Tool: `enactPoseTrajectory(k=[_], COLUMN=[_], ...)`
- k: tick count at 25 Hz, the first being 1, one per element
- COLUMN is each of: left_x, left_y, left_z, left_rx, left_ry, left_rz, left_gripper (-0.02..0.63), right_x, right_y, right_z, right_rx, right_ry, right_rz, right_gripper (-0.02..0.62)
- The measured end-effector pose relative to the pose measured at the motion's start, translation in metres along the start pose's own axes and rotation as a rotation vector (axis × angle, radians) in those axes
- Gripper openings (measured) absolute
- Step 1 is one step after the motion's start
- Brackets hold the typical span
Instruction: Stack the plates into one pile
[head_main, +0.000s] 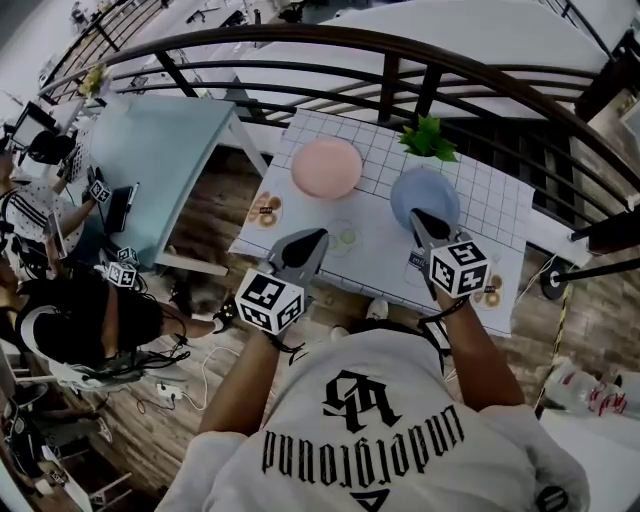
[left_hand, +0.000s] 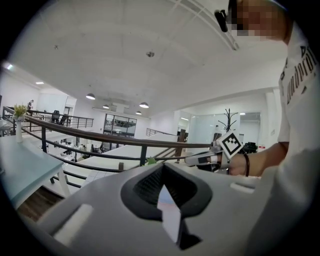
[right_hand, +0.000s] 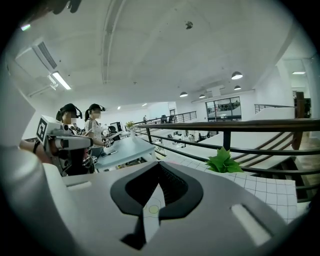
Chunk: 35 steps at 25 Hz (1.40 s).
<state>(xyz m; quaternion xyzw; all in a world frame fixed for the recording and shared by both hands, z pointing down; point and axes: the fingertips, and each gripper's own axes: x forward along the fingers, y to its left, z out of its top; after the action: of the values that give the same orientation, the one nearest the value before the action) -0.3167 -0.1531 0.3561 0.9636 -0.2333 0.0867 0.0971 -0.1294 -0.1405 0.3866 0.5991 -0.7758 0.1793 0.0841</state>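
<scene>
Two plates lie apart on the white gridded table (head_main: 500, 205) in the head view. The pink plate (head_main: 327, 167) is at the back left and the blue plate (head_main: 424, 195) at the back right. My left gripper (head_main: 318, 236) hovers over the table's near middle, shut and empty, well short of the pink plate. My right gripper (head_main: 418, 216) is shut with nothing in it, its tip over the blue plate's near rim. Both gripper views point up and over the table, so neither shows a plate; the jaws meet in each (left_hand: 161, 165) (right_hand: 159, 164).
A small green plant (head_main: 429, 138) stands at the table's back edge, just behind the blue plate. A dark curved railing (head_main: 400, 55) runs behind the table. A light blue table (head_main: 160, 150) and seated people are to the left. Small round prints (head_main: 265, 210) mark the tablecloth.
</scene>
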Motion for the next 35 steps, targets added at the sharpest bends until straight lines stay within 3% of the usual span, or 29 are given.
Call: enactPoseTrajectory(k=[14,24,35], left_x=[0.086,0.123,0.145], left_y=[0.008,0.013,0.062], left_z=[0.008,-0.005,-0.028], left_rx=[-0.007,-0.027,-0.087], left_ry=[0.021,0.040,0.102], left_rz=[0.011,-0.022,-0.078], left_gripper=[0.049,0.049,0.049], right_x=[0.020,0.029,0.072], right_y=[-0.067,-0.099,-0.109], right_z=[0.007,-0.009,-0.017], right_rx=[0.014,0.065,0.091], right_ry=[0.008,0.037,0.088], right_rz=[0.028,-0.015,-0.074], right_gripper=[0.003,0.003,0.003])
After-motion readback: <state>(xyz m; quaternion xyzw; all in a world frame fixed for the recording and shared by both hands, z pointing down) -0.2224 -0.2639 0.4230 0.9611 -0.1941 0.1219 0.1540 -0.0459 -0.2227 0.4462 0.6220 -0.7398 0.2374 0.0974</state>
